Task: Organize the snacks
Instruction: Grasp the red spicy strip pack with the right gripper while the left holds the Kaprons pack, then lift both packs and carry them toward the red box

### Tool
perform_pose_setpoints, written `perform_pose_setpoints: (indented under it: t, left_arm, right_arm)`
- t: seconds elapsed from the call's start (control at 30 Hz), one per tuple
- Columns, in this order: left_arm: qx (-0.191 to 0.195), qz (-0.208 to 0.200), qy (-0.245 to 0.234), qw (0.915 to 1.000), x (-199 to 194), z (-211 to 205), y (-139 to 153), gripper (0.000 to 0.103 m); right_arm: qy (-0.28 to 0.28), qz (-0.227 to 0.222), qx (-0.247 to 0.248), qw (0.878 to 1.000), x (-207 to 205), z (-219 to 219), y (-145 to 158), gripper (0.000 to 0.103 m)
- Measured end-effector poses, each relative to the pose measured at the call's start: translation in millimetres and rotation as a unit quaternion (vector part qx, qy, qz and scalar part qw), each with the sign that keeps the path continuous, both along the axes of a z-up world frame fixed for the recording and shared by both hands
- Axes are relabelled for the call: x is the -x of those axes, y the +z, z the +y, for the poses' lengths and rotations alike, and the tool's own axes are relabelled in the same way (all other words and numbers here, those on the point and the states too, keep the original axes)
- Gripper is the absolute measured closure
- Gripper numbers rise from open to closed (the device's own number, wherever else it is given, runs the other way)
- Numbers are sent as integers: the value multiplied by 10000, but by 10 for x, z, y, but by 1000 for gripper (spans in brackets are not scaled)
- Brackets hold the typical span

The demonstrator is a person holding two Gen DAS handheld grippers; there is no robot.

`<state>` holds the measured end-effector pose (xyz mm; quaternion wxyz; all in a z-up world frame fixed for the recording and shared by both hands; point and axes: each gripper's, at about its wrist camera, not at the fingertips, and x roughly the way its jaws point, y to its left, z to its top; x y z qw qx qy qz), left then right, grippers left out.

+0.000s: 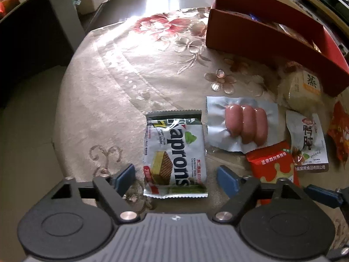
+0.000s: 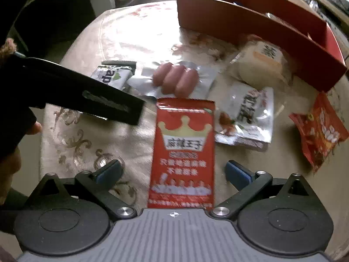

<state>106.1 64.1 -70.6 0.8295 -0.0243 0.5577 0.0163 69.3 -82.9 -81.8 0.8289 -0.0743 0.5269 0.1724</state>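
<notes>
My left gripper (image 1: 175,176) is open, its blue fingers on either side of the lower half of a silver and green wafer packet (image 1: 174,152) lying flat on the table. My right gripper (image 2: 174,171) is open around a red crown-printed snack packet (image 2: 183,150), also seen in the left wrist view (image 1: 272,163). A vacuum pack of three sausages (image 1: 244,124) (image 2: 174,80), a silver duck-snack pouch (image 1: 307,139) (image 2: 246,113), a wrapped steamed cake (image 1: 303,87) (image 2: 261,63) and an orange-red packet (image 2: 320,131) lie loose in front of the red cardboard box (image 1: 261,39) (image 2: 240,21).
The round table has a beige floral cloth (image 1: 130,76); its edge curves down the left side. The box at the back right holds several snacks. The left gripper's black body (image 2: 87,91) crosses the right wrist view at left.
</notes>
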Motion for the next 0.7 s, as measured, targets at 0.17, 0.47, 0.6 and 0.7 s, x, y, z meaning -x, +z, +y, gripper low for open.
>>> perform_pose_setpoints:
  t: [0.17, 0.47, 0.6, 0.7]
  left_arm:
    - [58, 35, -41, 10000, 74, -15, 57, 42]
    - [359, 152, -298, 9988, 397, -4, 69, 42]
    - [415, 130, -127, 9990, 370, 38, 72, 39]
    - [565, 100, 139, 9983, 321, 73, 91, 37]
  right_arm:
    - [-24, -204, 321, 9993, 59, -153, 75, 42]
    - [-13, -226, 40, 9997, 283, -290, 267, 71]
    - [-213, -108, -64, 9997, 275, -407, 183, 61]
    - [-384, -85, -303, 9988, 226, -484, 187, 29]
